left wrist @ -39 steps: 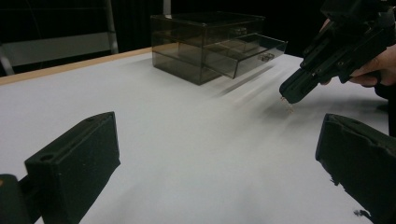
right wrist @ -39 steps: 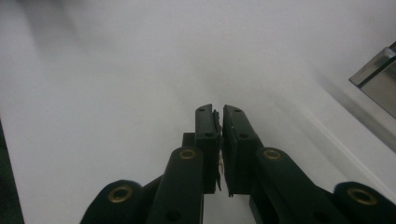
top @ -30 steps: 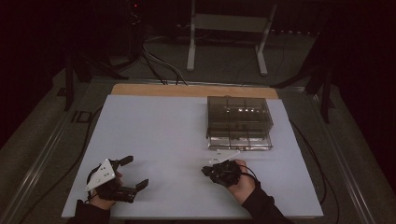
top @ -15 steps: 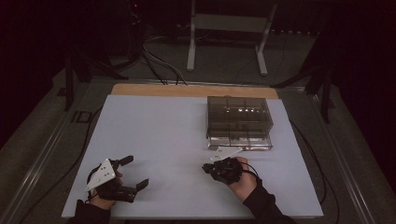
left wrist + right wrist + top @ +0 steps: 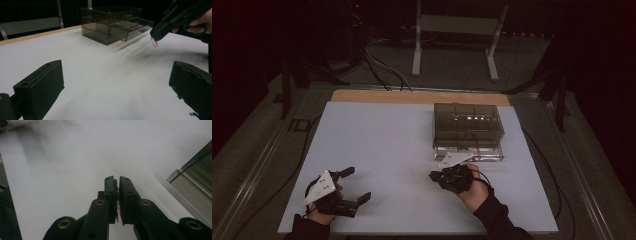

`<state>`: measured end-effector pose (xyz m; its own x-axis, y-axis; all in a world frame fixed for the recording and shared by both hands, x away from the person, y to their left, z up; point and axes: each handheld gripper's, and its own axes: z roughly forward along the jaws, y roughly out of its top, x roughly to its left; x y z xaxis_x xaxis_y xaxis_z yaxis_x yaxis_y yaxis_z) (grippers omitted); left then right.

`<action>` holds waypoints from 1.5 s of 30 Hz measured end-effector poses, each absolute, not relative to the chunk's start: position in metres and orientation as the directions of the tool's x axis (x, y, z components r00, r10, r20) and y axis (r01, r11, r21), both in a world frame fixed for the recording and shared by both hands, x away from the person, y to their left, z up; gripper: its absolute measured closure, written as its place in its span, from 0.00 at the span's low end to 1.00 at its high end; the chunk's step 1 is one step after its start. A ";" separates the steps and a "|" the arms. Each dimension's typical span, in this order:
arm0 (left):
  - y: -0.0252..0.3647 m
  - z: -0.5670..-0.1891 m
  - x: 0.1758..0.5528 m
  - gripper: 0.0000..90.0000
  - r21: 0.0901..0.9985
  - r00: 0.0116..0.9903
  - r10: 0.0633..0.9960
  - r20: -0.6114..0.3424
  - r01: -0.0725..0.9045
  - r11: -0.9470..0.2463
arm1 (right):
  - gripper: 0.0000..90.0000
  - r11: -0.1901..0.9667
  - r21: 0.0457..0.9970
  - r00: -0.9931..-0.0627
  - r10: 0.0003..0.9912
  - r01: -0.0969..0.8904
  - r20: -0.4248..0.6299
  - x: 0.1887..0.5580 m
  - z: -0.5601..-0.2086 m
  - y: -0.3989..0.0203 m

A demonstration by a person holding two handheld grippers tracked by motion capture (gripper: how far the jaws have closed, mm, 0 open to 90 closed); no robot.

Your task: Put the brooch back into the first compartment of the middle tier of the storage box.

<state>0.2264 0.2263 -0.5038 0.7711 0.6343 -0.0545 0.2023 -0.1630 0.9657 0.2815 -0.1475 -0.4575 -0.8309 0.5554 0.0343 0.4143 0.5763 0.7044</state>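
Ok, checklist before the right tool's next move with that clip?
1. Right tool shut on the paper clip, clip hanging from its tip: ok.
2. Drawer of the smoky drawer box pulled out: ok.
3. Left tool open, low over the white mat, well apart from the box: ok.
4. Mat between right tool and drawer bare: ok.
5. Free room inside the drawer: cannot tell, the tinted walls hide it.
6. How firmly the clip is pinched: cannot tell; in the right gripper view just a sliver sits between the jaws.
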 end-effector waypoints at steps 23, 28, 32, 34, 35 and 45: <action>0.227 -0.504 0.226 0.00 0.966 0.769 0.637 -0.056 0.203 -0.160 | 0.95 0.565 0.728 -0.828 0.561 0.389 0.007 0.291 -0.429 -0.152; 0.227 -0.504 0.226 0.00 0.966 0.768 0.638 -0.055 0.201 -0.160 | 0.95 0.559 0.734 -0.822 0.569 0.385 -0.002 0.294 -0.422 -0.154; 0.227 -0.504 0.226 0.00 0.966 0.770 0.636 -0.053 0.201 -0.163 | 0.95 0.554 0.740 -0.819 0.573 0.383 -0.005 0.297 -0.417 -0.157; 0.227 -0.504 0.226 0.00 0.966 0.768 0.638 -0.055 0.202 -0.160 | 0.95 0.550 0.742 -0.815 0.580 0.384 -0.008 0.298 -0.415 -0.158; 0.228 -0.504 0.226 0.00 0.966 0.768 0.638 -0.056 0.203 -0.160 | 0.95 0.547 0.743 -0.814 0.581 0.385 -0.006 0.300 -0.414 -0.159; 0.228 -0.504 0.226 0.00 0.966 0.768 0.638 -0.056 0.203 -0.158 | 0.95 0.521 0.761 -0.795 0.606 0.386 -0.012 0.309 -0.401 -0.170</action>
